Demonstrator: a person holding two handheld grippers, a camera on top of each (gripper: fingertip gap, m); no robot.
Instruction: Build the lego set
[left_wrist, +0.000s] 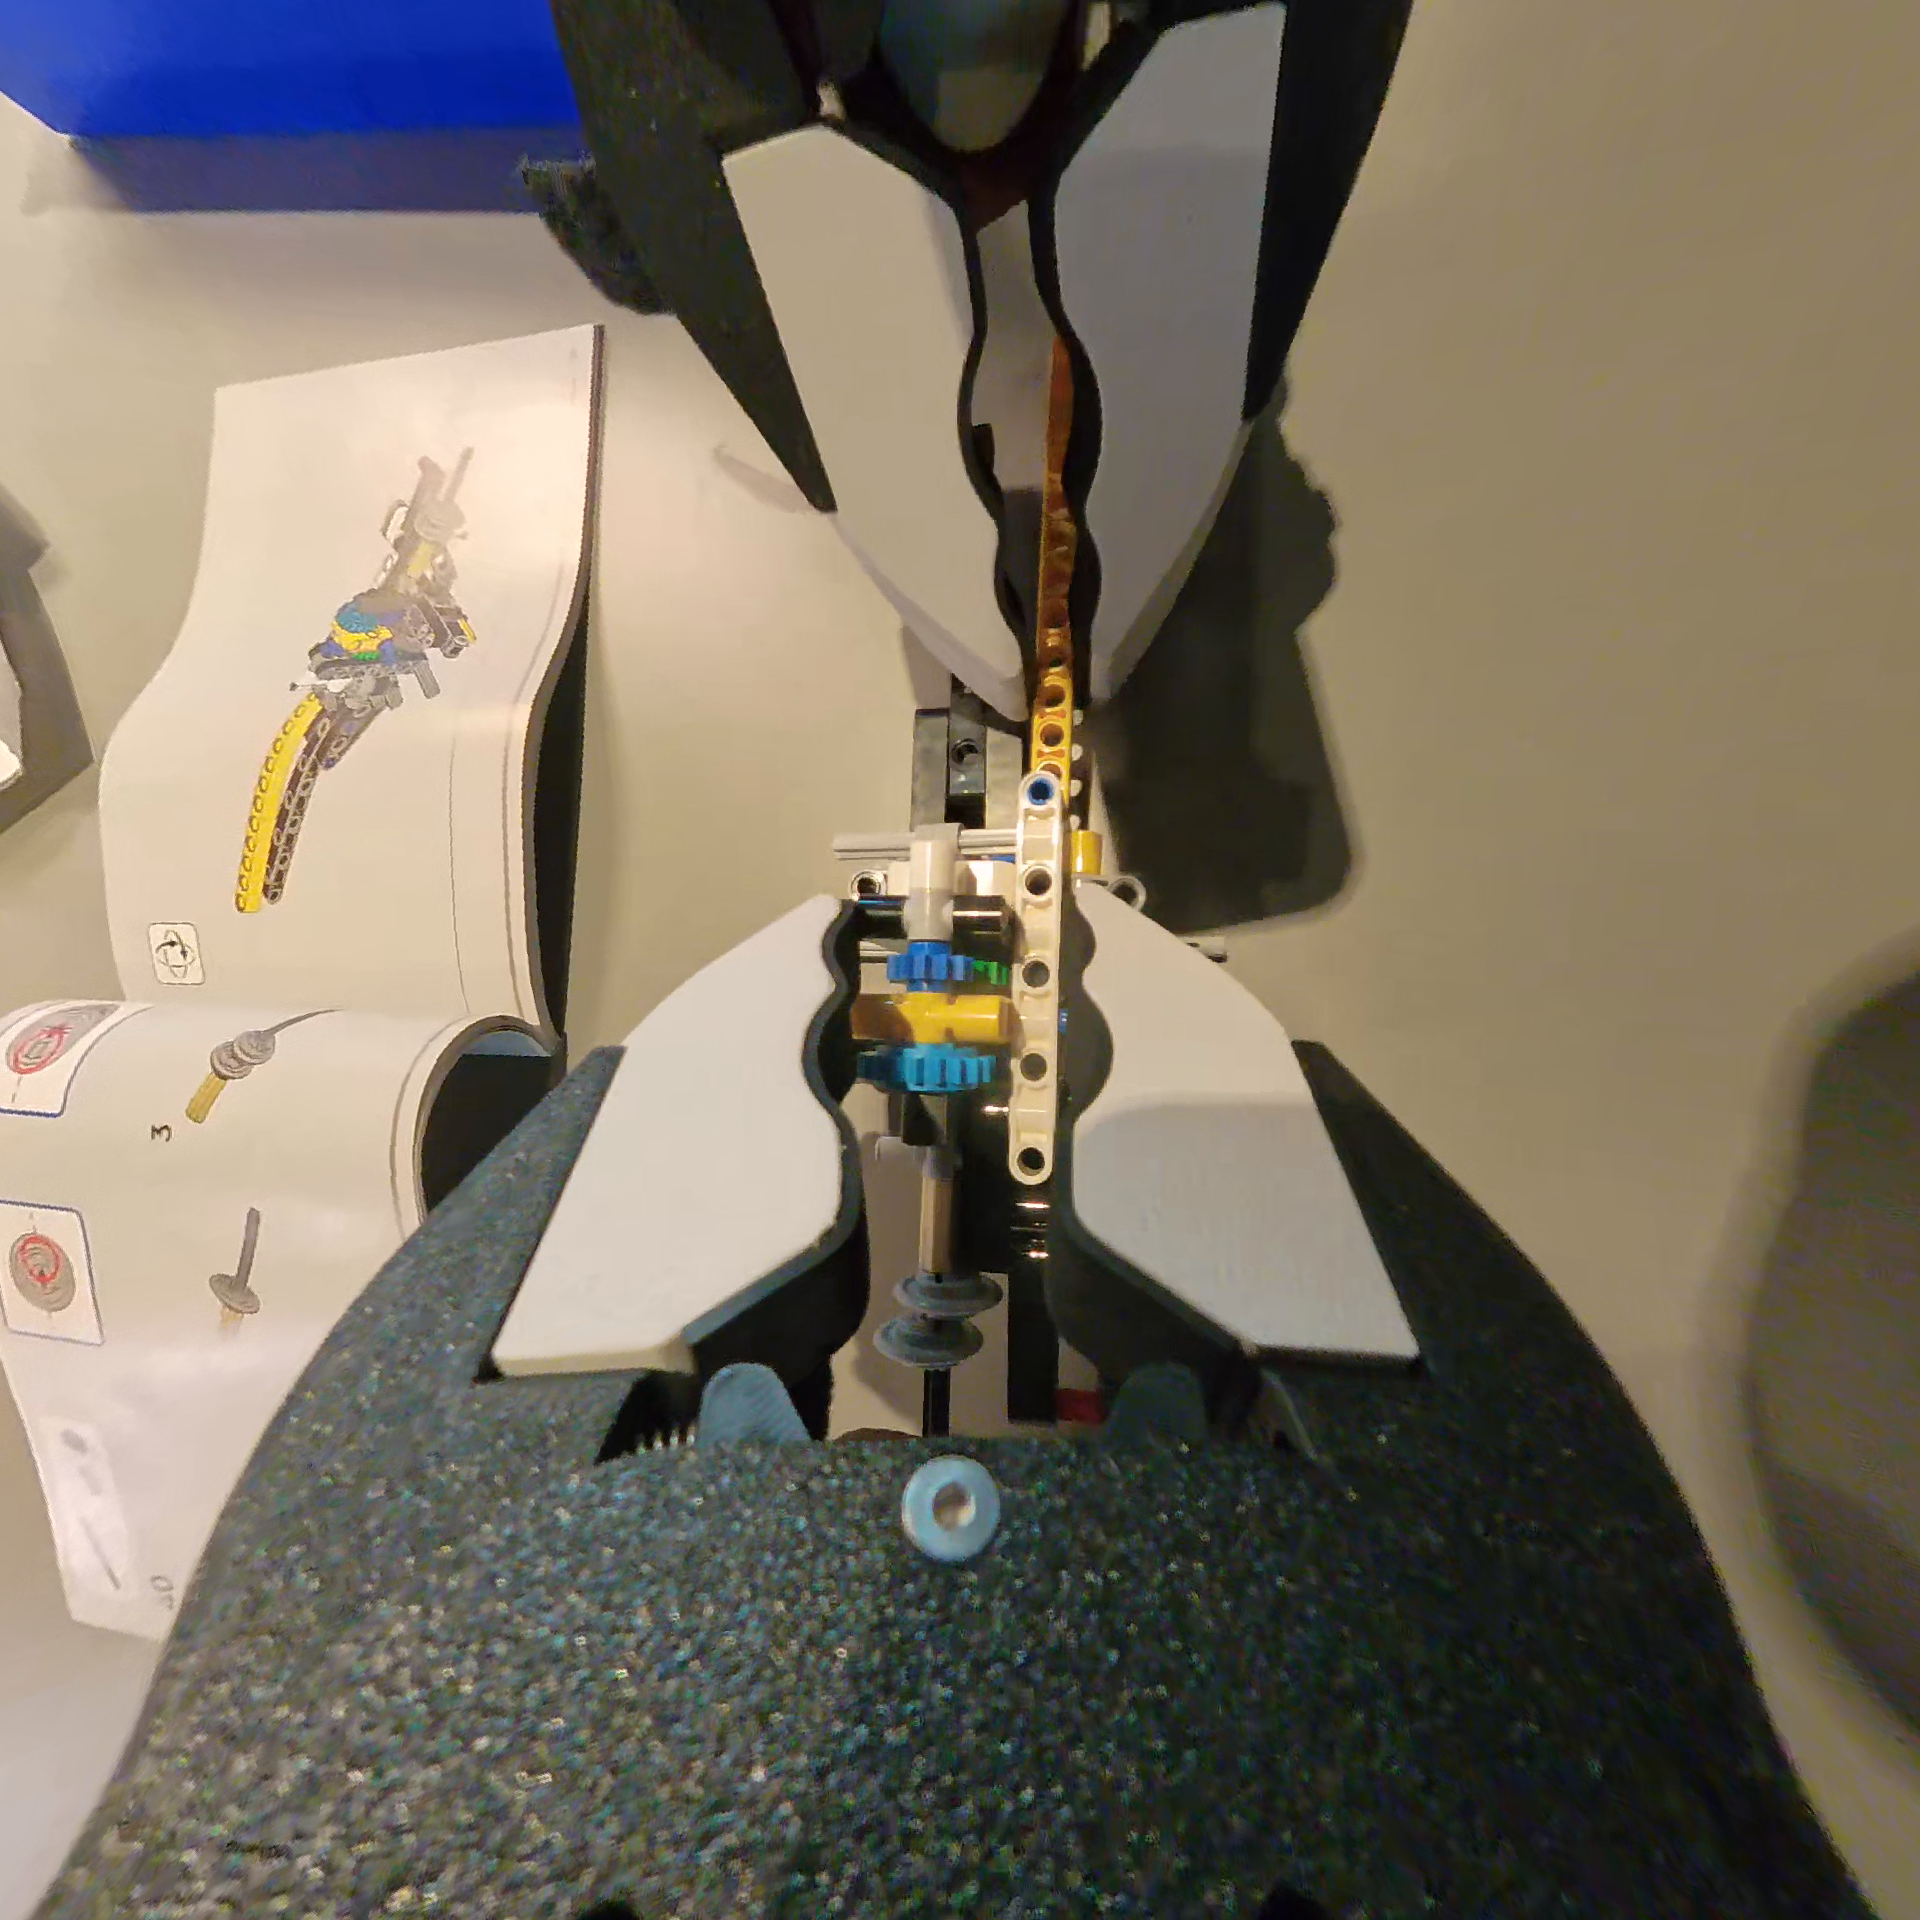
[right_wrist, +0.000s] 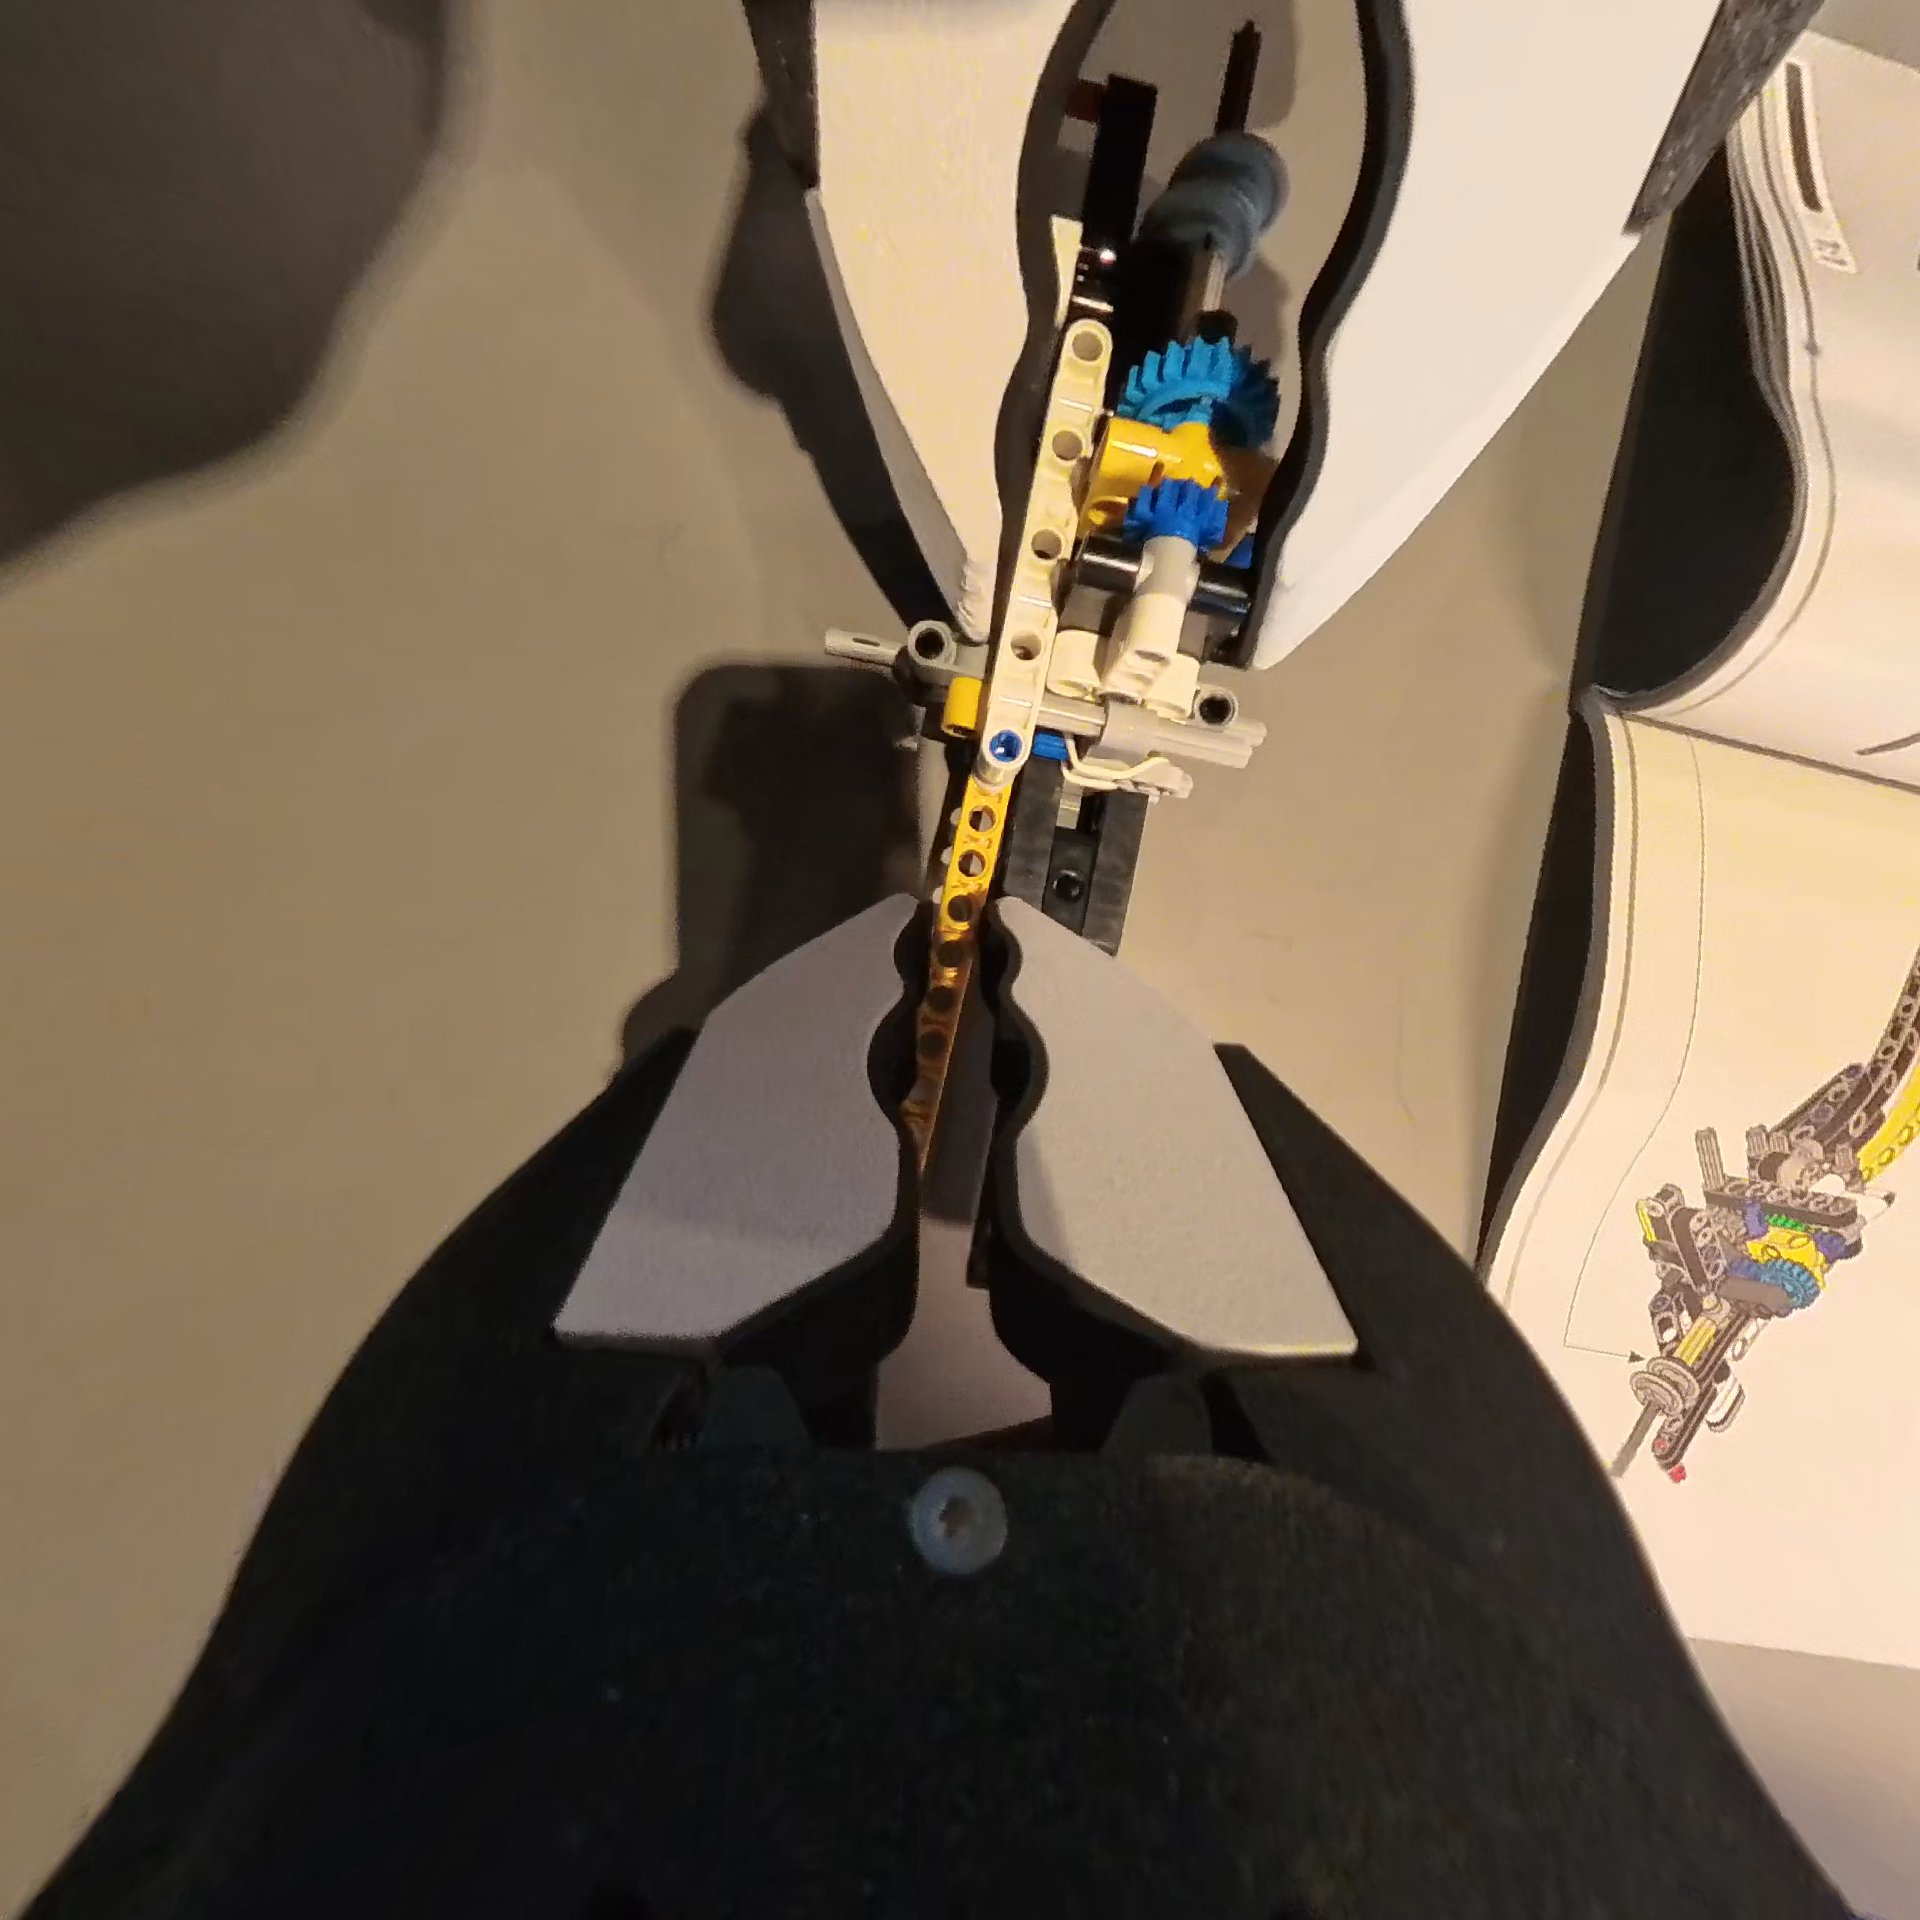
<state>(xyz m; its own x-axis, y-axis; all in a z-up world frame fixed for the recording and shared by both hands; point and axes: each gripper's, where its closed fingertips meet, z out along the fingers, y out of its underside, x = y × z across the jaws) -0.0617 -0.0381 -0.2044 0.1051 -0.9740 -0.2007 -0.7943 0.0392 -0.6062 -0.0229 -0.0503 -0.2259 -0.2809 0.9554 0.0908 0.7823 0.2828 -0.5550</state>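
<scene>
left gripper (left_wrist: 956, 1049) clamped round gear assembly (left_wrist: 940, 1013), right gripper (right_wrist: 951, 1023) pinching yellow beam (right_wrist: 961, 883). Risk imo: twist beam sideways, blue pin (right_wrist: 1003, 744) joint pops, white beam (right_wrist: 1049, 540) bends.

**Counts in view**

Two grippers are seen: the left gripper (left_wrist: 961, 935) and the right gripper (right_wrist: 951, 925). One lego assembly (left_wrist: 966, 997) is held between their fingers. Two blue gears (left_wrist: 930, 1018) are counted on it. One instruction booklet (left_wrist: 343, 727) is open left of the left fingers.
</scene>
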